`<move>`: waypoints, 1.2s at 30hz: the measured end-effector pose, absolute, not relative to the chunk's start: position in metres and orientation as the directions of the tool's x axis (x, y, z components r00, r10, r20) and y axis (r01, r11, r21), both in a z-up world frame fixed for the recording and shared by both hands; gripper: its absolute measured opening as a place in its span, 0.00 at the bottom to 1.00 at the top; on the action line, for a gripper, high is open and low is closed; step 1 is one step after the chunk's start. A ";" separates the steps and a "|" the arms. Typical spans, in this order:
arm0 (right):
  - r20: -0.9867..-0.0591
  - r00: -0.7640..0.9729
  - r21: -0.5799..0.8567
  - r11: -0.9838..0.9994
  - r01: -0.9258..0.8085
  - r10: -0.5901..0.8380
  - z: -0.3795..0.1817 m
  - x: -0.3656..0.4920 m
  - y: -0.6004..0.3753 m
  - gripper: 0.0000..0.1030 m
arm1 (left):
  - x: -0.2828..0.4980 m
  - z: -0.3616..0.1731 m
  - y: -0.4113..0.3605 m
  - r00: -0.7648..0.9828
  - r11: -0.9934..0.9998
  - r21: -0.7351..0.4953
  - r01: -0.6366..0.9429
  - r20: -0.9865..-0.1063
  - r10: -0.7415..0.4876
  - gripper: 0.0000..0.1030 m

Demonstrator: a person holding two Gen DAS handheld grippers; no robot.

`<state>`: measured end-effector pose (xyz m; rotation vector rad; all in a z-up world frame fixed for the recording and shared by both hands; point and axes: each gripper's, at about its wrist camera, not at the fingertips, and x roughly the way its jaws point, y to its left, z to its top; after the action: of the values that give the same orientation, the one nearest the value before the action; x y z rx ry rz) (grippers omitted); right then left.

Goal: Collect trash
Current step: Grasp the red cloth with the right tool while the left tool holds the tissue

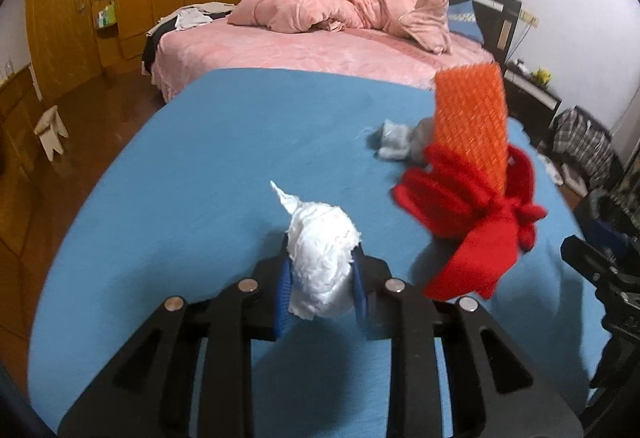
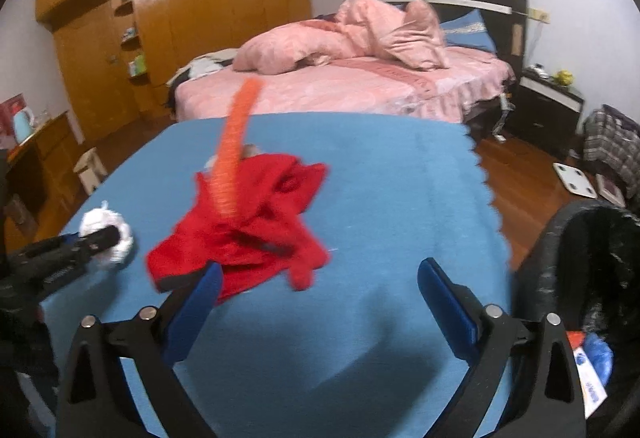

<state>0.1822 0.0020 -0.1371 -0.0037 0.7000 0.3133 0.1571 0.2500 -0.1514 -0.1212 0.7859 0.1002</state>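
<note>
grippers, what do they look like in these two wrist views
Both match. The left gripper and right gripper have matte black plastic linkage arms with triangular cut-outs and round silver pivot pins. The jaws carry flat blue pads with a ribbed face. No cables, markings, hands or sleeves are visible.

You had a crumpled white tissue wad point(image 1: 322, 262), one twisted tip pointing up, just above the blue cloth point(image 1: 200, 166). Beyond it lay a small grey-blue scrap point(image 1: 394, 140). A black-lined bin point(image 2: 592, 258) with wrappers inside stood beside the cloth's right edge.
</note>
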 end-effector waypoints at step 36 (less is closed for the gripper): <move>-0.717 0.583 0.158 0.903 -0.399 0.383 -0.163 0.189 0.061 0.08 | 0.160 -0.169 0.268 0.666 0.985 -0.117 -0.125 -0.746 -0.004 0.27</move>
<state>0.1886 0.0607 -0.1634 -0.0207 0.8313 0.4559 0.1602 0.2684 -0.1694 -0.1635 0.8405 0.0687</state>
